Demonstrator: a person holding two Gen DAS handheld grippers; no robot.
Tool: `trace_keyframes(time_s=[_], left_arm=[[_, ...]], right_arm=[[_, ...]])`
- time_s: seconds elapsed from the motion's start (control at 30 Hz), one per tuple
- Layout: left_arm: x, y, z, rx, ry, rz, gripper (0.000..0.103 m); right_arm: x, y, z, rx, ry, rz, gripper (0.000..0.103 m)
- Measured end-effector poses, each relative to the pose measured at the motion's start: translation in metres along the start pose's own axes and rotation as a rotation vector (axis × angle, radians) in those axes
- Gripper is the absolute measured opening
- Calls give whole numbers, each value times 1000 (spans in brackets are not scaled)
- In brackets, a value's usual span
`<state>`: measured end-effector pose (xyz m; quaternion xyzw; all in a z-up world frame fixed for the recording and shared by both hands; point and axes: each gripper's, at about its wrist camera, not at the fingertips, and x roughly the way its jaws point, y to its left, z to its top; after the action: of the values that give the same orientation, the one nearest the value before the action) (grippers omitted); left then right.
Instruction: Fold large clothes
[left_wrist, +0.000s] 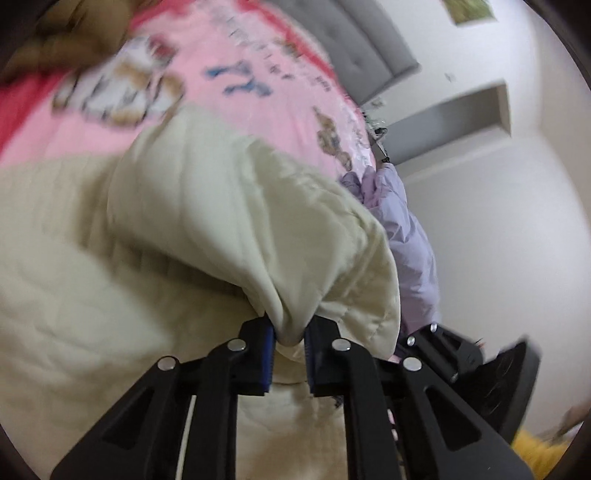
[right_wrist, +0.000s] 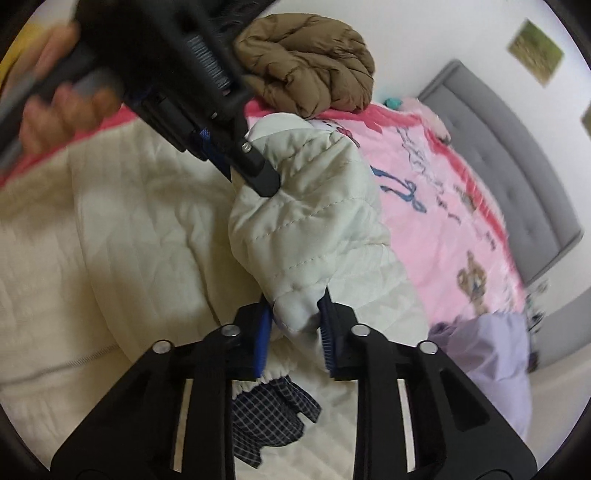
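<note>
A cream quilted jacket (left_wrist: 177, 229) lies spread over the bed. In the left wrist view my left gripper (left_wrist: 290, 334) is shut on a bunched fold of its fabric, pinched between the blue pads. In the right wrist view the jacket's puffy sleeve (right_wrist: 314, 214) runs up from my right gripper (right_wrist: 295, 317), which is shut on the sleeve's lower end. Further up the same sleeve my left gripper (right_wrist: 242, 171) grips the fabric, with a hand (right_wrist: 62, 107) on its handle. A dark checked lining (right_wrist: 269, 413) shows below the elastic cuff.
The bed has a pink printed cover (right_wrist: 443, 192) and a grey padded headboard (right_wrist: 517, 166). At its far side sits a brown puffer jacket (right_wrist: 314, 62). A lilac garment (right_wrist: 487, 354) lies at the bed's right edge, and white walls stand behind.
</note>
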<state>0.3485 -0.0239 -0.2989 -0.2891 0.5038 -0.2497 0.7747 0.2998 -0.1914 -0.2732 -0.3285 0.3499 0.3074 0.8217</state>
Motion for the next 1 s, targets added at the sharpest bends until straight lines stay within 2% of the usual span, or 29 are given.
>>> trace_keyframes(time_s=[0.03, 0.13, 0.2, 0.3, 0.37, 0.5, 0.57, 0.63, 0.7, 0.77, 0.87, 0.93, 1.0], left_arm=[[-6, -6, -2, 32, -15, 5, 11], [-28, -8, -12, 31, -17, -18, 11], [-43, -13, -24, 39, -22, -30, 11], [-68, -27, -51, 106, -24, -10, 11], [-65, -28, -67, 133, -5, 16, 11], [-38, -14, -114, 160, 84, 86, 11], [-25, -8, -129, 203, 82, 136, 11], [-11, -1, -133, 207, 78, 180, 11], [-6, 6, -128, 180, 63, 179, 11], [-4, 10, -120, 159, 54, 167, 12], [-9, 4, -115, 204, 52, 167, 12], [-12, 4, -113, 210, 63, 157, 12], [-15, 7, -110, 201, 76, 138, 13]], right_arm=[[-4, -4, 1, 23, -6, 13, 18], [-17, -6, 2, 51, -28, 41, 17], [-34, 5, 1, 29, -54, 42, 17], [-56, 29, -6, -13, -71, 41, 17], [-59, 46, -18, -36, -43, 39, 18], [-37, 69, -53, 22, 66, 67, 19], [-24, 77, -63, 49, 104, 52, 22], [-14, 83, -64, 90, 115, 28, 24], [-14, 80, -60, 149, 108, 28, 30], [-19, 72, -54, 219, 89, 61, 36], [-34, 60, -53, 309, 77, 128, 51], [-49, 45, -56, 405, 33, 176, 51], [-58, 28, -60, 513, 4, 167, 53]])
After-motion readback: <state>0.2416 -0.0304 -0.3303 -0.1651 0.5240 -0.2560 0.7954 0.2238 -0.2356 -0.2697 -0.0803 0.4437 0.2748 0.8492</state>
